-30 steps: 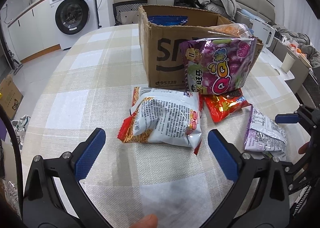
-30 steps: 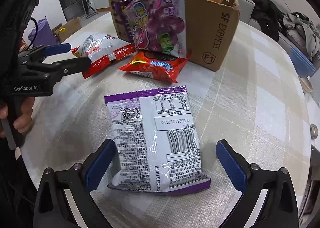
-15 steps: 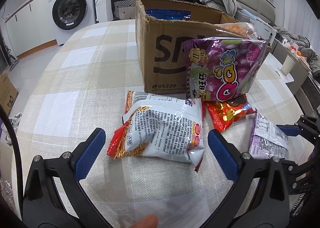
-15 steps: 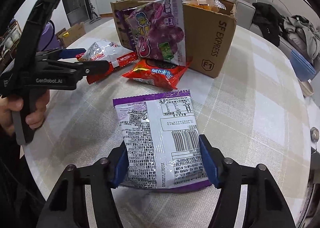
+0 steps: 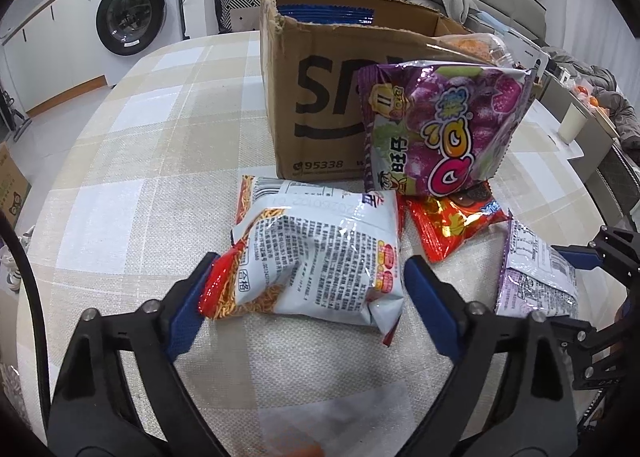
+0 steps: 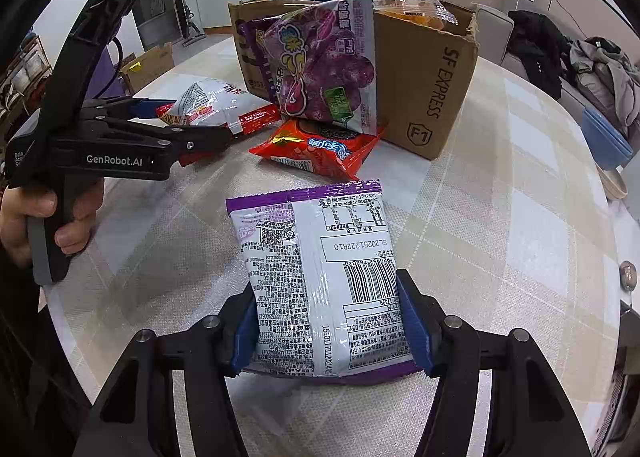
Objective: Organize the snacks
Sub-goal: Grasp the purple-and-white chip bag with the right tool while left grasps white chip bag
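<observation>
A white and red noodle snack bag (image 5: 316, 257) lies on the checked tablecloth between the fingers of my left gripper (image 5: 310, 281). Its jaws are closing, the left pad is at the bag's red corner, and the bag is not squeezed. My right gripper (image 6: 330, 329) is shut on the near end of a purple and white snack bag (image 6: 320, 265), which lies flat. A purple gummy bag (image 5: 440, 129) leans against the open cardboard box (image 5: 320, 97). A red cookie bag (image 5: 452, 225) lies at its foot.
Blue packets (image 5: 324, 13) and an orange snack pack (image 6: 412, 13) stand in the box. A hand (image 6: 24, 221) holds the left gripper's handle. Blue bowls (image 6: 604, 137) sit at the table's right edge. A washing machine (image 5: 132, 17) and a sofa with clothes stand behind.
My right gripper has shut on the purple and white bag. My left gripper has moved forward over the noodle bag and its fingers have come closer together around it.
</observation>
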`<move>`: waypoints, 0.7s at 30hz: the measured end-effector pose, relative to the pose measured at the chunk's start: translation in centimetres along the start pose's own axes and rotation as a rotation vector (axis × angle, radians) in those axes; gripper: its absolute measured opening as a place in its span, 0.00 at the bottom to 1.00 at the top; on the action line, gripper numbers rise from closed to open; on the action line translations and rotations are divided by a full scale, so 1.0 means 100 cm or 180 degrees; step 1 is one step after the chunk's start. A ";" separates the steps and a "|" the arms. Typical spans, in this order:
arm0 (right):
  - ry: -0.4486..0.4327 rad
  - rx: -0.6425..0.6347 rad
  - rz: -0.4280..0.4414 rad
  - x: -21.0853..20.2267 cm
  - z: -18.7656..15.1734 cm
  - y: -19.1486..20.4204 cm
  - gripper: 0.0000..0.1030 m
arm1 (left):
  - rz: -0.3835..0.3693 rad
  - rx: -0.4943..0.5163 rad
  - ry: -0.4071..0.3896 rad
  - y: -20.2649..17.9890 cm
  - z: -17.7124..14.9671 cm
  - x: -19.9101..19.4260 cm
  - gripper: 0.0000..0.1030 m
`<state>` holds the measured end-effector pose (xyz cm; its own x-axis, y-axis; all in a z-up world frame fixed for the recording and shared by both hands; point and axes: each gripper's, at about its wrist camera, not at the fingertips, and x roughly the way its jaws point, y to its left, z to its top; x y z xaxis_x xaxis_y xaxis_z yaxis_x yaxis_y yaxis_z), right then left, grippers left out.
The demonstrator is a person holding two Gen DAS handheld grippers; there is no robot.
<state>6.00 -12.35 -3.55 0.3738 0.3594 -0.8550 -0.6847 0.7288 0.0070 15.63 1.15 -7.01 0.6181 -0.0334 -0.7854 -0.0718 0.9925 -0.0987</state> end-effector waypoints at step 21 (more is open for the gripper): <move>-0.0031 -0.0052 -0.0016 -0.001 -0.002 0.004 0.59 | -0.0119 -0.0053 -0.0202 0.008 -0.027 -0.031 0.67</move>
<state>5.58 -12.16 -3.59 0.3832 0.3614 -0.8500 -0.6929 0.7210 -0.0059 11.54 1.78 -6.32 0.6689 -0.0623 -0.7407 -0.0605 0.9886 -0.1378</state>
